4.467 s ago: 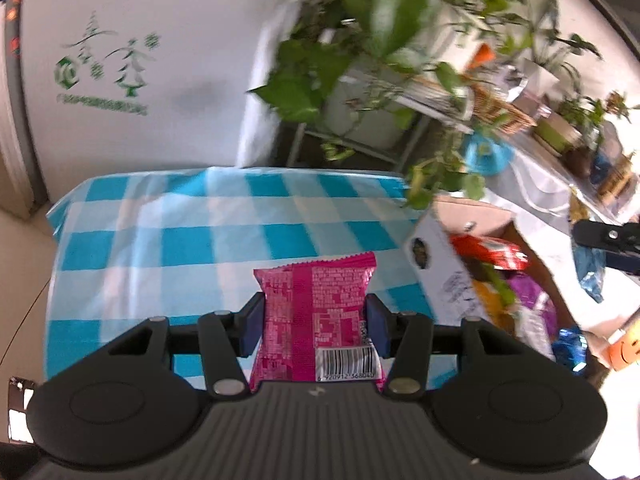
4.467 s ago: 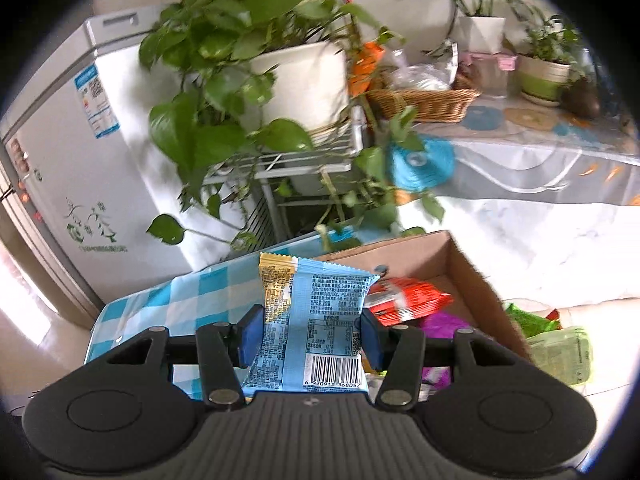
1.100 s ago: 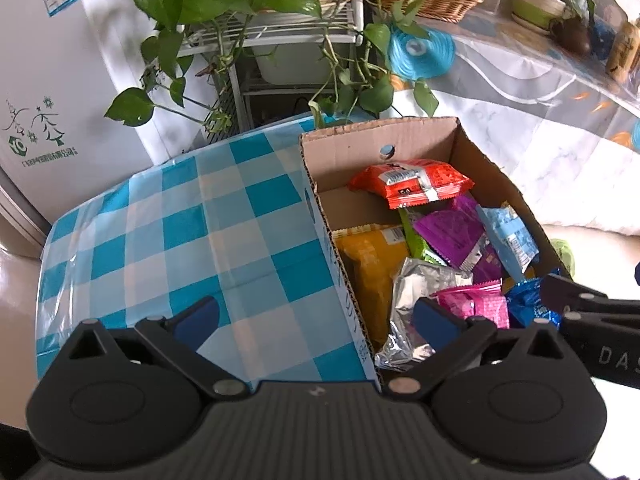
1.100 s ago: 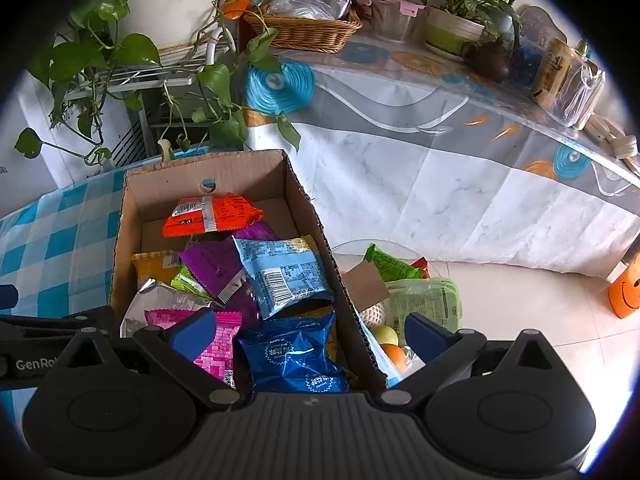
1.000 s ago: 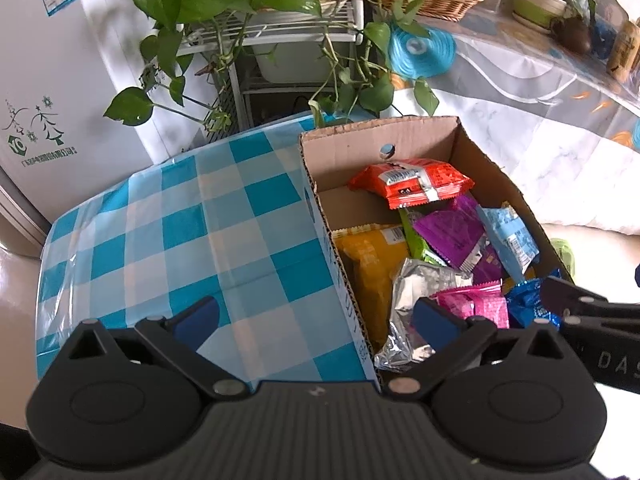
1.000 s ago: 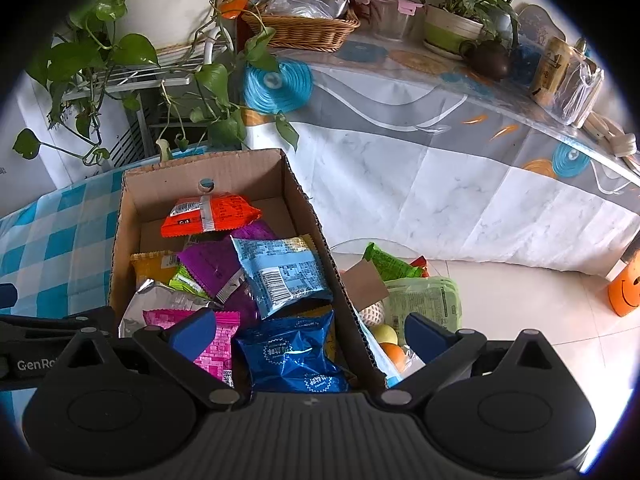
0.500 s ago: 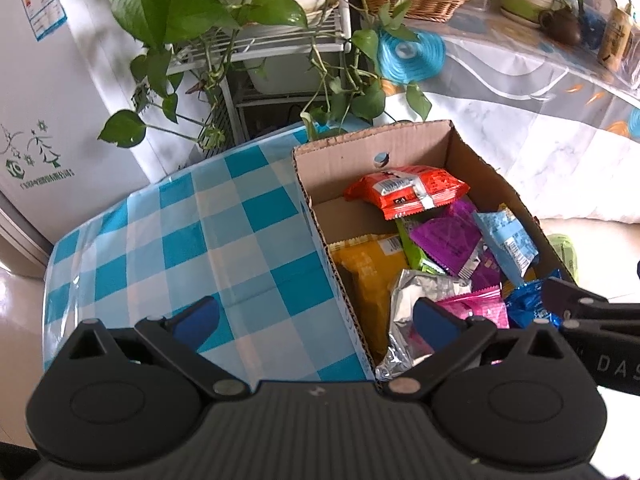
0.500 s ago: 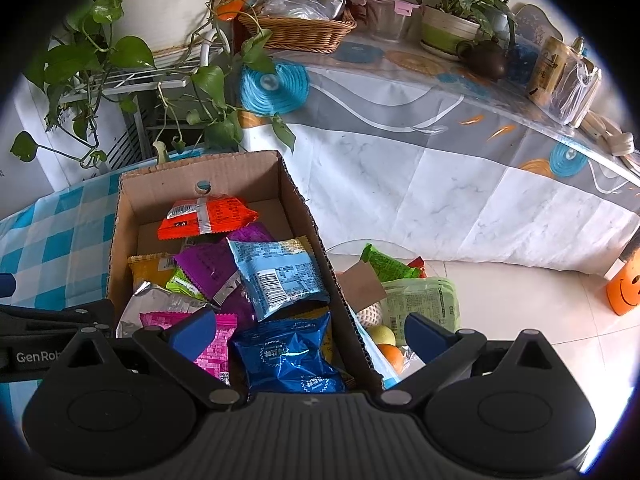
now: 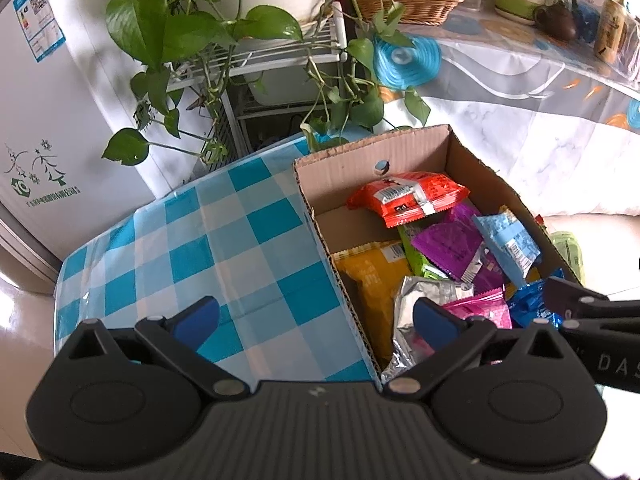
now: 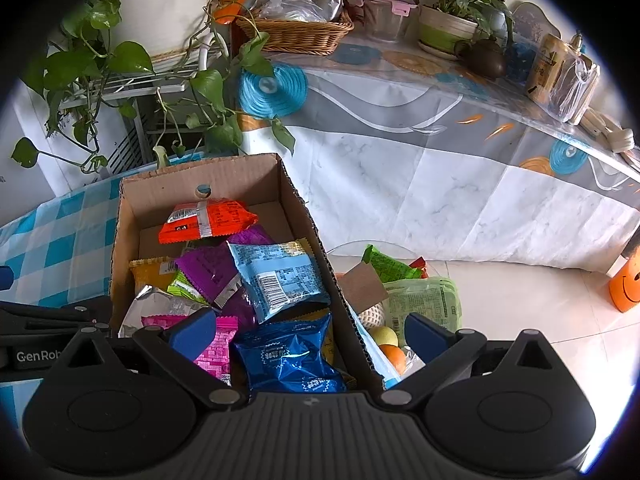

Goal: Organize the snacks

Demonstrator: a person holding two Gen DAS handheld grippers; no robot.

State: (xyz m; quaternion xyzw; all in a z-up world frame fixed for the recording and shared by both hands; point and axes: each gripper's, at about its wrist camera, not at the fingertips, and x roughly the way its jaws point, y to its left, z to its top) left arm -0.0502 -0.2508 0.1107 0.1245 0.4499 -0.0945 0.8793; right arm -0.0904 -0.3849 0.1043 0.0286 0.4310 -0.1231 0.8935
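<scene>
An open cardboard box [image 9: 372,152] [image 10: 200,172] stands at the right edge of the blue checked table [image 9: 224,232]. It holds several snack packets: a red one [image 9: 404,196] [image 10: 206,220], a purple one [image 10: 212,272], a light blue one [image 10: 276,276], a pink one [image 10: 216,344] and a dark blue one [image 10: 288,356]. My left gripper [image 9: 316,316] is open and empty above the box's left wall. My right gripper [image 10: 306,330] is open and empty above the box's right wall.
A plant rack with trailing leaves [image 9: 240,40] stands behind the table beside a white fridge [image 9: 44,128]. A long covered counter [image 10: 440,120] carries a basket [image 10: 296,32] and pots. A bag of fruit and green packets [image 10: 416,300] lies on the floor right of the box.
Both grippers let go of their packets, pink on the left and light blue on the right, which now lie in the box. Over the last second both grippers rose slightly.
</scene>
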